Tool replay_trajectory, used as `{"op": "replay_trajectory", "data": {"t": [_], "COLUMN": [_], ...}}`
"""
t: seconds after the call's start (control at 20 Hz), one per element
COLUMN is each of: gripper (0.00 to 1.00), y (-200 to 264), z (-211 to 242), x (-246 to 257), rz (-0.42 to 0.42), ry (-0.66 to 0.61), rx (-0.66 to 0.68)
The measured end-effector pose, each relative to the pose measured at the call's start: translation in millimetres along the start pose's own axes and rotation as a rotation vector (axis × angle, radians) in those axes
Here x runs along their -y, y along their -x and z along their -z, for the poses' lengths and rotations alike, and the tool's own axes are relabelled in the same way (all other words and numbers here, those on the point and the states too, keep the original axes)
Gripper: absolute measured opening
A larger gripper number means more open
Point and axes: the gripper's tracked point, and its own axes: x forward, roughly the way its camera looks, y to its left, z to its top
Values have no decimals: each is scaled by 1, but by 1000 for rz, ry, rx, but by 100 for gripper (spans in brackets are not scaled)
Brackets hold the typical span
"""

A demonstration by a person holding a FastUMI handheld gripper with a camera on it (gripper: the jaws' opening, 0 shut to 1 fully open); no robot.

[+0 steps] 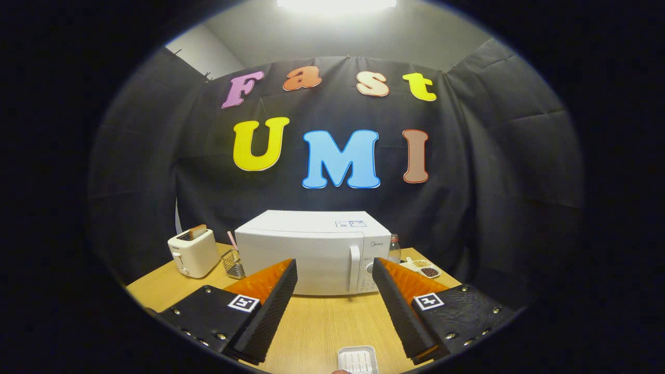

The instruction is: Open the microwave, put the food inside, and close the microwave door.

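A: Gripper view, status?
B: My hand-held gripper (335, 291) is spread wide, holding nothing. Food tray (358, 359) sits on the bench (322, 327), low between my fingers. Microwave (311, 252) beyond, door closed; toaster (193, 253) to its left.

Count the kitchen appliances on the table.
2. The microwave sits centre, beyond the open, empty tongs, door shut. The toaster stands to its left, bread in its slot. Anything behind the microwave would be hidden.
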Motion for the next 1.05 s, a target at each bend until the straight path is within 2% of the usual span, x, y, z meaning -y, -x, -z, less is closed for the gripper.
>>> {"op": "replay_trajectory", "data": {"t": [0.4, 1.05], "gripper": [92, 92], "y": [38, 40], "z": [-1, -5], "x": [6, 30], "rz": [39, 81], "ry": [38, 38], "rx": [11, 17]}}
